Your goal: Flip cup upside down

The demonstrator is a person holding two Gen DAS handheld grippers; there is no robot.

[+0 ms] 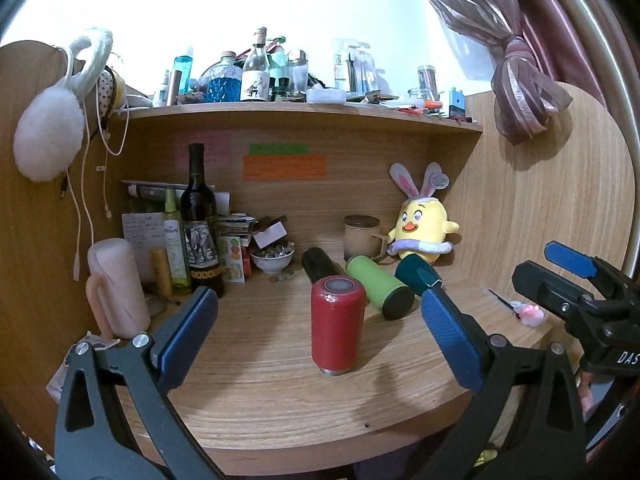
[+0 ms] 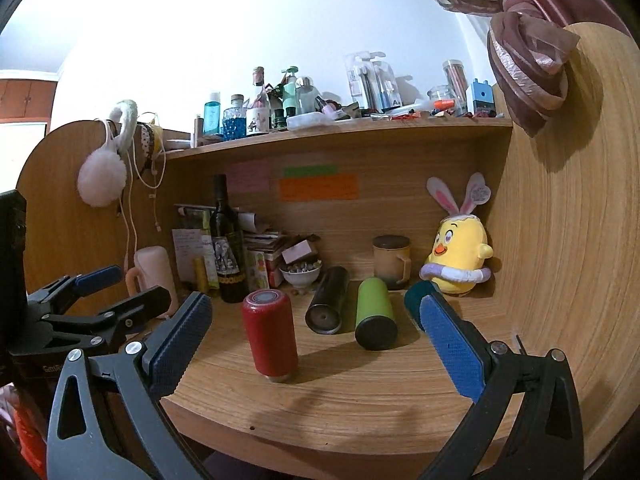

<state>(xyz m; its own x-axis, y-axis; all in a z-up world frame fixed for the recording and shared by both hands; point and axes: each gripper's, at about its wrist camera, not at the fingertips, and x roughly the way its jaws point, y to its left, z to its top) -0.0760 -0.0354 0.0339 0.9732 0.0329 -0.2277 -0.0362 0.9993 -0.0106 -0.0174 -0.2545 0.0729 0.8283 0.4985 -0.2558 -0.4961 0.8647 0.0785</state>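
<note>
A red cup [image 1: 338,326] stands on the wooden desk [image 1: 280,408] with its base disc on top and its metal rim on the wood; it also shows in the right wrist view [image 2: 271,336]. My left gripper [image 1: 318,334] is open, its blue pads on either side of the cup and nearer the camera, not touching it. My right gripper [image 2: 316,338] is open and empty, the cup standing ahead between its pads, left of centre. The right gripper also shows in the left wrist view [image 1: 556,276] at the right edge, and the left gripper shows in the right wrist view [image 2: 116,290] at the left.
Behind the cup lie a black flask [image 1: 320,266], a green flask [image 1: 380,286] and a dark teal one [image 1: 416,274]. A lidded mug [image 1: 362,238], a yellow plush chick [image 1: 424,234], a wine bottle [image 1: 199,224], a small bowl [image 1: 272,260] and a pink jug [image 1: 116,284] stand around. A cluttered shelf [image 1: 304,112] hangs above.
</note>
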